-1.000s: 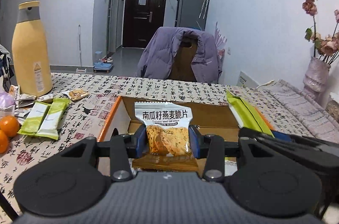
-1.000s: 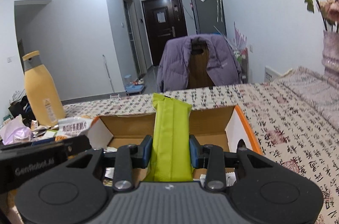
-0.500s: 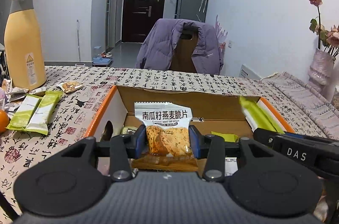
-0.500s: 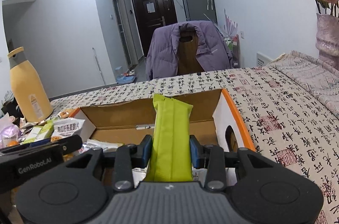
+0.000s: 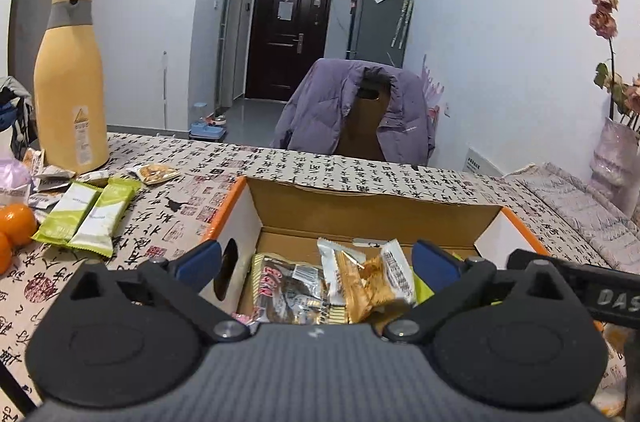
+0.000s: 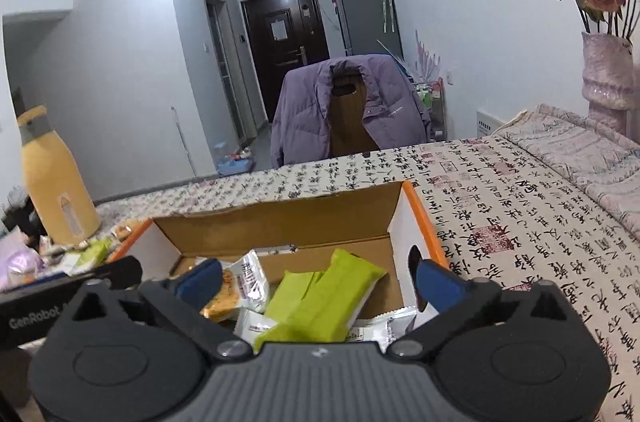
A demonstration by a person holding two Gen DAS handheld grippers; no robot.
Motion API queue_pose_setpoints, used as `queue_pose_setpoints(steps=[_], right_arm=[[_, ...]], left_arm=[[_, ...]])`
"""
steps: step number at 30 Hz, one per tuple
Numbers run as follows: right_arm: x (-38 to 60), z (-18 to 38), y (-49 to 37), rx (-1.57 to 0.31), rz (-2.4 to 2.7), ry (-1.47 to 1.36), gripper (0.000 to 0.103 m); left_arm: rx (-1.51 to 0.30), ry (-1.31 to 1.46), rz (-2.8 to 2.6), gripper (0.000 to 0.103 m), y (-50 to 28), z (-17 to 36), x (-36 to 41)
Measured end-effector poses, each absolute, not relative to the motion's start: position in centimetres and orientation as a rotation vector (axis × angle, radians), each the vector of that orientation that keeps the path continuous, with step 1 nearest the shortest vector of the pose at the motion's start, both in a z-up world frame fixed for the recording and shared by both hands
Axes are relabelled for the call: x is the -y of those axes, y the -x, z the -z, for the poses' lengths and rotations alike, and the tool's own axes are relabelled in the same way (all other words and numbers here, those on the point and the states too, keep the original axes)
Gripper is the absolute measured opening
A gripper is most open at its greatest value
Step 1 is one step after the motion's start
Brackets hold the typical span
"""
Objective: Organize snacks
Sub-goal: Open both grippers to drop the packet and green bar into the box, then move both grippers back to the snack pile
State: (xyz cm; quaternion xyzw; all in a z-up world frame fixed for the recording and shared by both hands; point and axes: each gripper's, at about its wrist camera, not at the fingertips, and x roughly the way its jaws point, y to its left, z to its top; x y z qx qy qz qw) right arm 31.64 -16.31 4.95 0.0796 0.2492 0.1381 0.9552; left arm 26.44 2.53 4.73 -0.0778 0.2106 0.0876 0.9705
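Observation:
An open cardboard box with orange edges sits on the table, seen from its other side as the box in the right wrist view. My left gripper hangs over it, jaws opening wide, nothing between them. Below it lie the cracker packet and a dark wrapped snack. My right gripper is also over the box, jaws opening, pads clear of the green packet lying in the box among white packets. Two green bars lie on the cloth left of the box.
A tall yellow bottle stands at the far left with small packets and oranges near it. A chair with a purple jacket is behind the table. A vase of flowers stands at the right.
Both grippers have opened wide. The cracker packet dropped from the left one and the green packet from the right one, and both now lie in the box.

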Motion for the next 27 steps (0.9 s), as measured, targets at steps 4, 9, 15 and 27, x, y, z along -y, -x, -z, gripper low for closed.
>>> queue_pose_setpoints(steps=[4,9,15,27], right_arm=[[16.5,-5.4,-31.0,-0.487,-0.287,-0.166,0.103],[16.7,-5.9,-30.4,-0.464,-0.294,-0.167,0.103],[16.9,-7.3,-29.2,-0.422,-0.311,-0.175,0.103],[18.3,-9.1,-25.4,-0.399,-0.336,-0.186,0.103]], left_arm=[[-0.428,0.168,-0.186,0.103,-26.4,-4.7,-2.7],[-0.428,0.167,-0.186,0.103,-25.9,-4.9,-2.5],[-0.417,0.178,-0.175,0.103,-24.7,-6.6,-1.9],[-0.422,0.178,-0.195,0.103,-20.7,-7.8,-1.1]])
